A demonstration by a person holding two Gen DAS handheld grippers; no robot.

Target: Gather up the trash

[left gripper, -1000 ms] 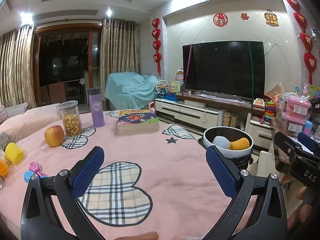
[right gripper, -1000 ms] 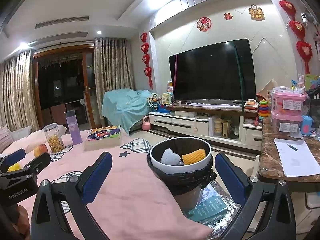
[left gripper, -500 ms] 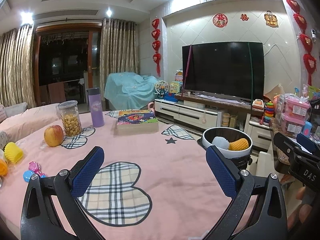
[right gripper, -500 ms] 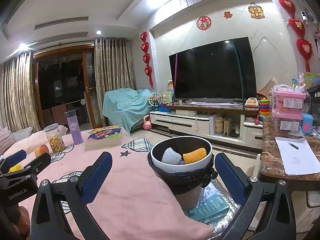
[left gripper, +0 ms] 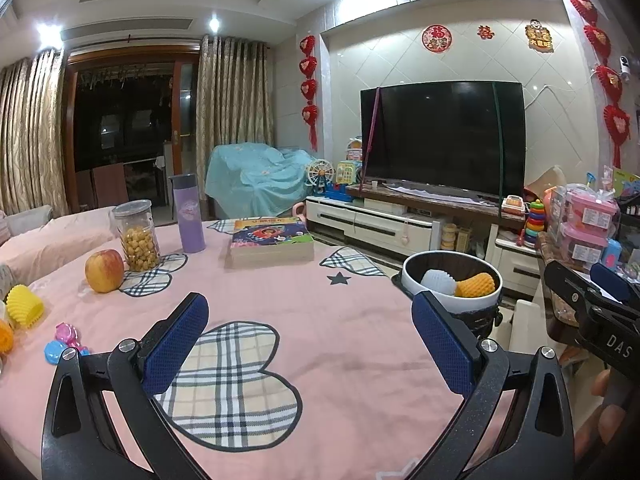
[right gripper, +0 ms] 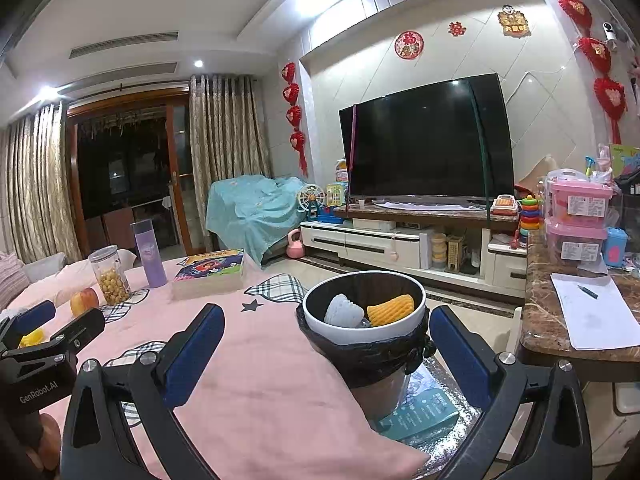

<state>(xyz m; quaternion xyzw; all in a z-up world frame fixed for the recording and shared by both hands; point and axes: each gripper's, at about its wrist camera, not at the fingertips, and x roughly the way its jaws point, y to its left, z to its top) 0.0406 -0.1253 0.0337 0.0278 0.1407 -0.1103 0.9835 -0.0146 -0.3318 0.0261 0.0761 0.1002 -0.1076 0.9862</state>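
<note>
Black television (left gripper: 442, 136) on tiled wall, beige curtains (left gripper: 234, 120), ceiling spotlights

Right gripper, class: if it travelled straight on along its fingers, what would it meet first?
Probably the trash bin: it sits centred between the open fingers of the right gripper, just ahead, though depth is hard to judge.

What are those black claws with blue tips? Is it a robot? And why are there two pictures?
No robot here: a person holds two grabbing tools, one in each hand, each with its own camera. One picture looks out from the left gripper, the other from the right gripper. Both are open and hold nothing. Below is a pink blanket with an apple, a jar of snacks, a purple bottle and a book. Beside it stands a trash bin, with a white foam piece and an orange one inside.
</note>
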